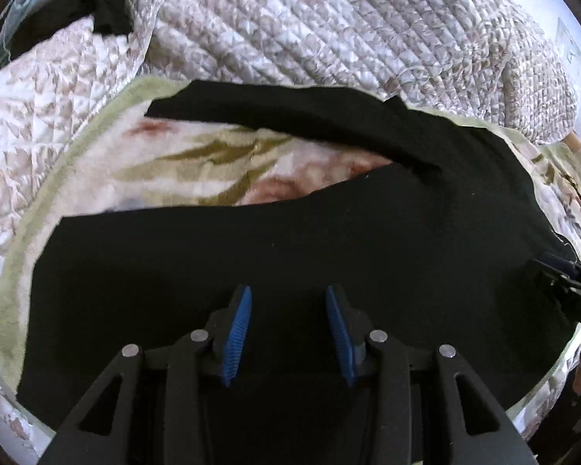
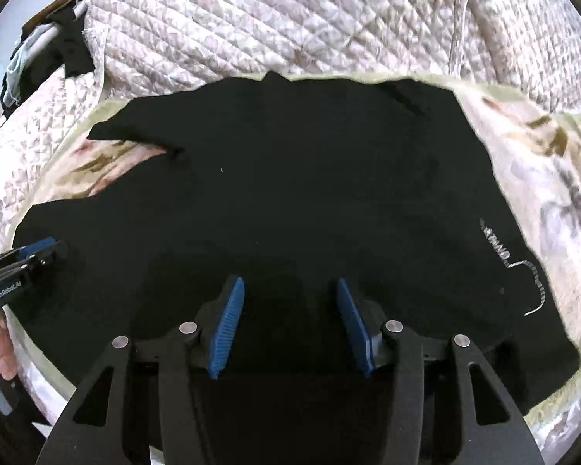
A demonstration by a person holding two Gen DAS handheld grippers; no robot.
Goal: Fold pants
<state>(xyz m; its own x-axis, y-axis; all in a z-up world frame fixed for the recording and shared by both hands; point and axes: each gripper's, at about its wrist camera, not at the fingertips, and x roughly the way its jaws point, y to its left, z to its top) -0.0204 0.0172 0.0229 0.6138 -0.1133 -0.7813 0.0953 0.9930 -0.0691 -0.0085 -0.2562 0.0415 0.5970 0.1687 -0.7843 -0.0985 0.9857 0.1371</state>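
Black pants lie spread flat on a floral blanket, with both legs running to the left and a gap of blanket between them. In the right wrist view the pants fill the middle, and white lettering and a drawstring mark the waist at the right. My left gripper hovers over the near leg, open, with only flat cloth below its blue pads. My right gripper is open over the seat area, nothing pinched. Each gripper shows at the other view's edge: the right gripper, the left gripper.
A quilted floral bedspread is heaped behind the blanket. Dark clothing hangs at the far left by a rail. A person's hand holds the left gripper's handle. The blanket's pale green hem curves round the left side.
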